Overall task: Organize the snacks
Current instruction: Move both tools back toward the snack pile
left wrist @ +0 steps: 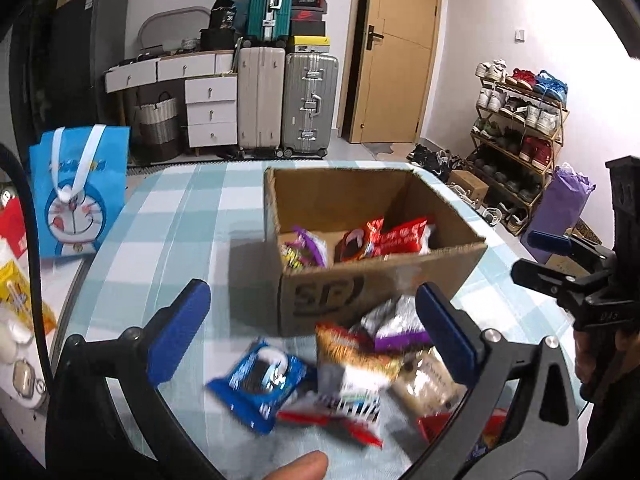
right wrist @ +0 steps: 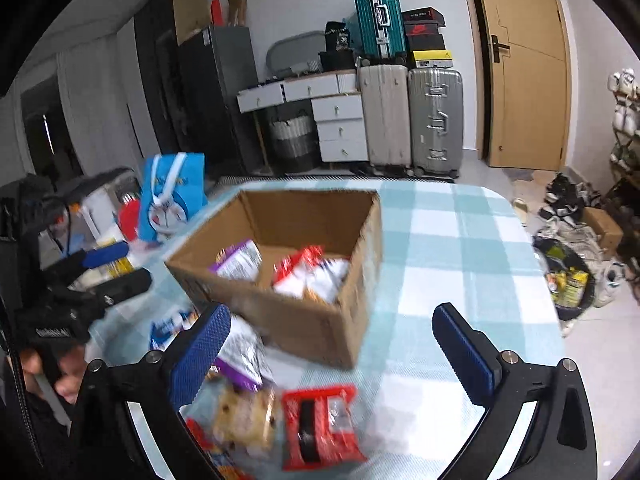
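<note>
An open cardboard box (left wrist: 384, 280) (right wrist: 304, 320) stands on a table with a blue checked cloth (left wrist: 168, 220) (right wrist: 460, 248); red and purple snack packets (left wrist: 384, 238) (right wrist: 308, 276) lie inside it. Loose packets lie in front of the box: a blue one (left wrist: 260, 380), an orange-brown one (left wrist: 352, 356), a purple-silver one (left wrist: 396, 324), a red one (right wrist: 320, 420) and a cookie pack (right wrist: 244, 416). My left gripper (left wrist: 316, 340) is open above this pile, holding nothing. My right gripper (right wrist: 332, 352) is open too, empty, near the box's front corner; it also shows at the right of the left wrist view (left wrist: 560, 264).
A blue cartoon gift bag (left wrist: 80, 192) (right wrist: 172, 196) stands at the table's left side among small items. Behind the table are suitcases (left wrist: 288, 104), a drawer unit (left wrist: 212, 112) and a door (left wrist: 396, 52). A shoe rack (left wrist: 520, 128) stands at the right. A fingertip (left wrist: 296, 468) shows at the bottom.
</note>
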The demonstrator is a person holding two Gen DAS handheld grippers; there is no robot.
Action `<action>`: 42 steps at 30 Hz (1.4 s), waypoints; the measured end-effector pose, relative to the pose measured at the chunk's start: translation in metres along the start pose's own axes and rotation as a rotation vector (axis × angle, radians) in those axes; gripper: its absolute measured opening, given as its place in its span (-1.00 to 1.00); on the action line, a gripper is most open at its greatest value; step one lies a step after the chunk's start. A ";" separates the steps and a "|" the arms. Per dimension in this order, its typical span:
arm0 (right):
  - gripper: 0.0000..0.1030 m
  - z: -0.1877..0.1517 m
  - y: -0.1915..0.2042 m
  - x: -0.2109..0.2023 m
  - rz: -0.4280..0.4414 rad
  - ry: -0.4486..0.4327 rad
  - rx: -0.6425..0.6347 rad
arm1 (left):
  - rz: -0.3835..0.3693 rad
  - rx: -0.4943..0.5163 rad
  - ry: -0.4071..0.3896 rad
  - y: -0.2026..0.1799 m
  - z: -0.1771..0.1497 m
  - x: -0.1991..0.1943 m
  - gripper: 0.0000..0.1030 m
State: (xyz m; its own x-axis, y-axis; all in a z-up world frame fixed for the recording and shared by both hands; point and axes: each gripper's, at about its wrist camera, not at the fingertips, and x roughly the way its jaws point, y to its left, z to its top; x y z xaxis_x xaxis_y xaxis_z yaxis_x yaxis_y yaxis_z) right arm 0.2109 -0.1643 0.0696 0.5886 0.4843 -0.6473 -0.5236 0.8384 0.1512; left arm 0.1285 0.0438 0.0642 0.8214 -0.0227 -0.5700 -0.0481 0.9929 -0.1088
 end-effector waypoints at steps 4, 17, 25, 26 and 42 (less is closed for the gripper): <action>0.99 -0.017 0.004 -0.008 0.002 0.013 -0.007 | 0.008 -0.001 0.009 0.005 -0.021 -0.009 0.98; 0.99 -0.048 0.008 0.000 -0.011 0.126 -0.047 | 0.002 0.017 0.106 -0.009 -0.046 0.011 0.98; 0.99 -0.056 0.000 0.018 -0.011 0.194 -0.043 | 0.004 0.045 0.165 -0.018 -0.056 0.031 0.98; 0.99 -0.058 0.000 0.022 -0.014 0.206 -0.042 | 0.004 0.048 0.171 -0.019 -0.057 0.033 0.98; 0.97 -0.081 0.000 0.061 -0.033 0.306 -0.069 | -0.009 0.077 0.202 -0.025 -0.061 0.043 0.98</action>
State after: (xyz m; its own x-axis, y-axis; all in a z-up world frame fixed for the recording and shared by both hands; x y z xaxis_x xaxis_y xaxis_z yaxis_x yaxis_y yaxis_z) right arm 0.1969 -0.1550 -0.0305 0.3982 0.3507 -0.8476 -0.5544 0.8282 0.0821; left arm 0.1303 0.0113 -0.0074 0.6906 -0.0470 -0.7217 0.0084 0.9983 -0.0569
